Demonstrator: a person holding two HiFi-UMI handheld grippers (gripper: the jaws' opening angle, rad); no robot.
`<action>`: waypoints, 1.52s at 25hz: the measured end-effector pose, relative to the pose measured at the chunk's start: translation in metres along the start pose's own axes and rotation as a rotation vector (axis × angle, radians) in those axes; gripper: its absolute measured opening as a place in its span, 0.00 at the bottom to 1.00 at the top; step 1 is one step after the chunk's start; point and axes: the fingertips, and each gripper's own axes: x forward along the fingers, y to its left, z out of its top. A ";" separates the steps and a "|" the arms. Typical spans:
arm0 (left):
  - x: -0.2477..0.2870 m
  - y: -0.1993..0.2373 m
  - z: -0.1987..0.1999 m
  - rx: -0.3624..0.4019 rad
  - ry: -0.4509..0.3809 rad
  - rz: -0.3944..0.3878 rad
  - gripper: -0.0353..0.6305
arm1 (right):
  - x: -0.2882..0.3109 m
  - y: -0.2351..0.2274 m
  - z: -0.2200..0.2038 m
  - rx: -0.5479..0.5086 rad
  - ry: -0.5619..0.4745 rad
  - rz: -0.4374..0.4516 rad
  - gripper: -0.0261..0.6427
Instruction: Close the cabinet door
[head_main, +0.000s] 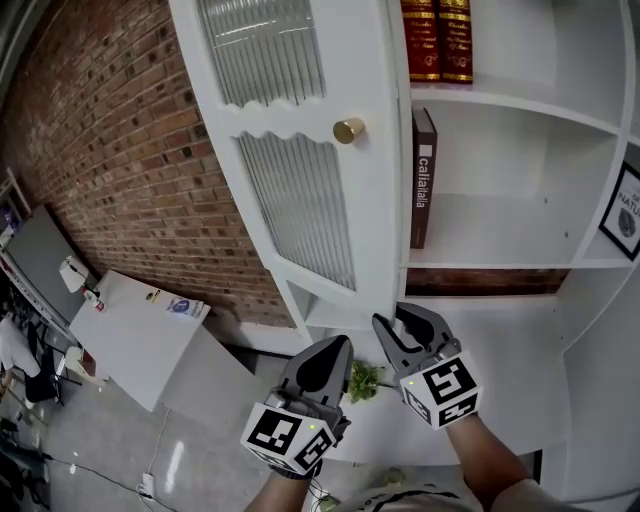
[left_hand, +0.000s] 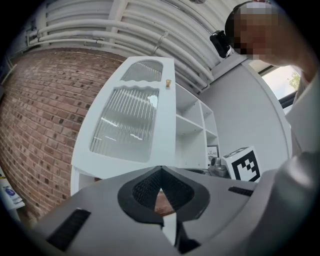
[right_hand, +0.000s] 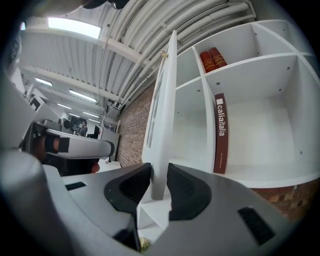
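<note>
The white cabinet door (head_main: 300, 200), with ribbed glass panes and a gold knob (head_main: 348, 130), stands swung out from the cabinet. My right gripper (head_main: 395, 320) is at the door's lower free edge. In the right gripper view that door edge (right_hand: 165, 125) runs up between the jaws of the right gripper (right_hand: 159, 185), with both pads against it. My left gripper (head_main: 335, 350) hangs just left of it below the door, shut and holding nothing. The left gripper view shows the door's face (left_hand: 130, 125) and knob (left_hand: 168, 83) above the closed left gripper (left_hand: 160, 170).
Open shelves hold two red books (head_main: 438, 40) and a dark upright book (head_main: 422, 180). A framed picture (head_main: 625, 215) leans at the right. A small green plant (head_main: 365, 380) sits on the counter below. A brick wall (head_main: 110, 150) and a white table (head_main: 140, 335) lie to the left.
</note>
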 end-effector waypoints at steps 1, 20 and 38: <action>0.006 -0.002 0.000 -0.001 -0.003 0.001 0.07 | 0.001 -0.004 0.000 -0.005 0.001 0.007 0.19; 0.074 -0.011 -0.017 0.005 0.001 0.019 0.07 | 0.026 -0.068 -0.003 -0.082 0.012 -0.080 0.34; 0.106 -0.009 -0.028 0.002 0.025 0.031 0.07 | 0.046 -0.109 -0.009 -0.157 0.039 -0.122 0.34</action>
